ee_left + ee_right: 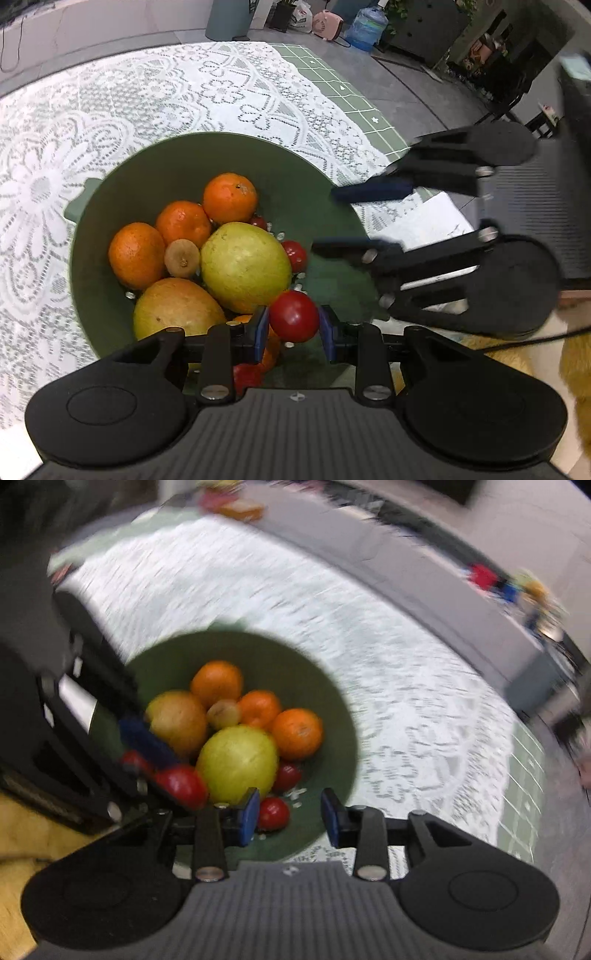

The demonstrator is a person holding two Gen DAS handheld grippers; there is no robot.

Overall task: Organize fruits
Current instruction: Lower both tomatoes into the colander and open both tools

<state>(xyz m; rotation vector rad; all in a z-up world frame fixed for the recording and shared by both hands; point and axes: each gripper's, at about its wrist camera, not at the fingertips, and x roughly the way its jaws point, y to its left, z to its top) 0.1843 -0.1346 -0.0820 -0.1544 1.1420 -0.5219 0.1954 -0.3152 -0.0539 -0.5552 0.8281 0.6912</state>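
Left gripper (294,328) around red fruit (294,315).

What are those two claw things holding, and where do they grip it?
The left gripper pinches a small red tomato by its sides; the right gripper is open, holding nothing.

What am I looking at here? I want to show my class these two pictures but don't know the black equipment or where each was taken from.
Each picture comes from a camera on a hand-held two-finger tool, looking along its fingers. In the left tool's view, the left gripper has a red tomato between its blue pads, apparently gripped, above a green bowl of oranges and other fruit on a lace tablecloth. The right gripper, seen in its own blurred view, is open and empty.
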